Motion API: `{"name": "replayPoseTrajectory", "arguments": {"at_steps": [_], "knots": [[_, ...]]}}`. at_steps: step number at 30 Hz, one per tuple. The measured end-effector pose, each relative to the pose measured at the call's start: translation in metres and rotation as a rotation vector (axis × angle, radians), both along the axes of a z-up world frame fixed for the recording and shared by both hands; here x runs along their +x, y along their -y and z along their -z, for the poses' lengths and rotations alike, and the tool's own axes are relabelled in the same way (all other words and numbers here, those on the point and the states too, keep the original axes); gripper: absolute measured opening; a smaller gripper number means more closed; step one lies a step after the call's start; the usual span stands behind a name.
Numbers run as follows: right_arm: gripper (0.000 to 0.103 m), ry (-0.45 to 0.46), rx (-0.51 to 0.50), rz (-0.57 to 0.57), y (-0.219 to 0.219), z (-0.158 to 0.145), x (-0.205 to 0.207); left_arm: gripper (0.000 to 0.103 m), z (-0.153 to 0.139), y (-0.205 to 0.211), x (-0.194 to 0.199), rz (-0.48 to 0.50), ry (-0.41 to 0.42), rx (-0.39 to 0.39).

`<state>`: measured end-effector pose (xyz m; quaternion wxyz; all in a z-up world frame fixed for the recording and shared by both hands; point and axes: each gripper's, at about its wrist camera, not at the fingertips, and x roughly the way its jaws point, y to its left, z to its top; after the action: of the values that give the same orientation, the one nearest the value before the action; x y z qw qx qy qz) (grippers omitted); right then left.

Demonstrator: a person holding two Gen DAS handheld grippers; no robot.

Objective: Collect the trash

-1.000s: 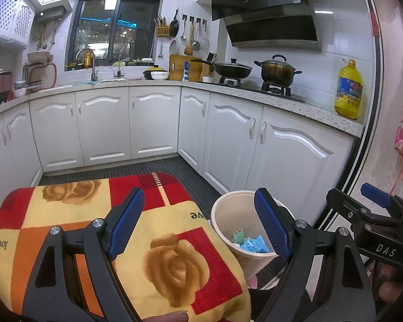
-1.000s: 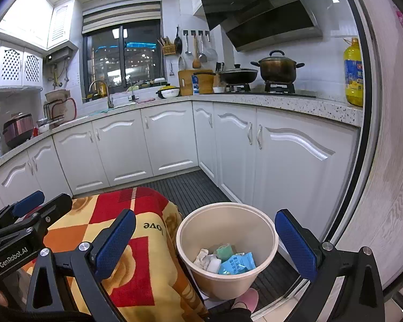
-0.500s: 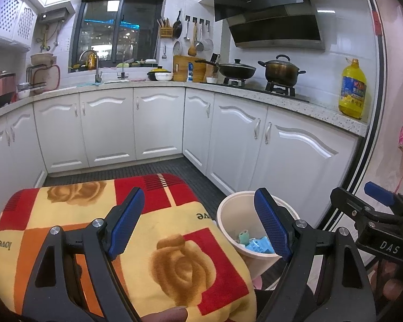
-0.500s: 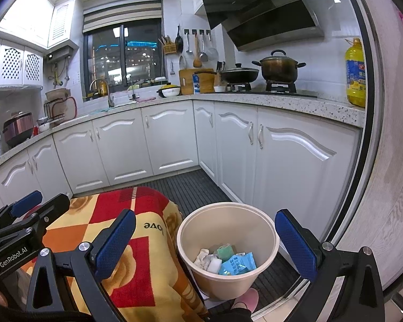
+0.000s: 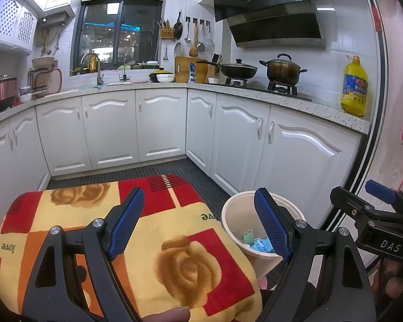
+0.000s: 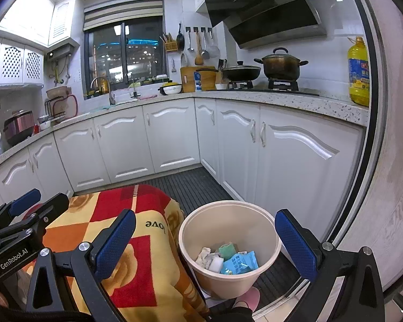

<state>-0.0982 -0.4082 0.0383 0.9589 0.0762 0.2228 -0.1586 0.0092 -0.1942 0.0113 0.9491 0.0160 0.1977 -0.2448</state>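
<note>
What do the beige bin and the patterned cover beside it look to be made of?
The bin looks like moulded plastic, matte beige: smooth seamless walls, a thin rolled rim, only dull highlights. The cover looks like soft fleece or plush fabric, a printed blanket most likely: fuzzy non-reflective surface, rose pattern, rounded drape over its edges. What lies under it is hidden.

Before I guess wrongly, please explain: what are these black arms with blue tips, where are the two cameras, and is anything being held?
No robot here: a person holds a hand tool in each hand. Each camera sits on one tool, looking forward between its two blue-padded jaws. One picture looks along the left gripper, the other along the right gripper; each tool also appears at the edge of the other's view. Both stand open, holding nothing. Below lies a red and yellow rose-patterned blanket, with nothing on it. Beside it stands a round beige plastic bin holding a blue wrapper and crumpled white tissue.
</note>
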Motion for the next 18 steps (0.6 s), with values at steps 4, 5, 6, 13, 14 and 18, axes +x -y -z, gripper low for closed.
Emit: {"name": "replayPoseTrajectory", "arguments": {"at_steps": [4, 5, 6, 13, 14, 18], "knots": [[0.103, -0.001, 0.0, 0.0, 0.0, 0.0003, 0.0004, 0.083, 0.001, -0.0012, 0.0005, -0.002, 0.0, 0.003], [0.103, -0.001, 0.0, 0.0, -0.0001, 0.0003, 0.0004, 0.083, 0.001, -0.001, 0.0003, -0.001, 0.0, 0.003], [0.103, -0.001, 0.0, 0.0, -0.0002, 0.0005, 0.0005, 0.083, 0.0014, -0.0014, 0.0007, -0.002, -0.001, 0.004], [0.103, -0.008, 0.007, -0.003, 0.001, 0.0043, 0.0017, 0.083, 0.0021, -0.0021, 0.0014, -0.001, 0.0, 0.007], [0.103, -0.008, 0.008, -0.004, 0.0007, 0.0049, 0.0017, 0.083, 0.002, -0.0021, 0.0013, -0.001, 0.0, 0.007], [0.103, -0.009, 0.007, -0.004, 0.0014, 0.005, 0.0021, 0.083, 0.0056, -0.0039, 0.0033, 0.002, -0.005, 0.013]]}}
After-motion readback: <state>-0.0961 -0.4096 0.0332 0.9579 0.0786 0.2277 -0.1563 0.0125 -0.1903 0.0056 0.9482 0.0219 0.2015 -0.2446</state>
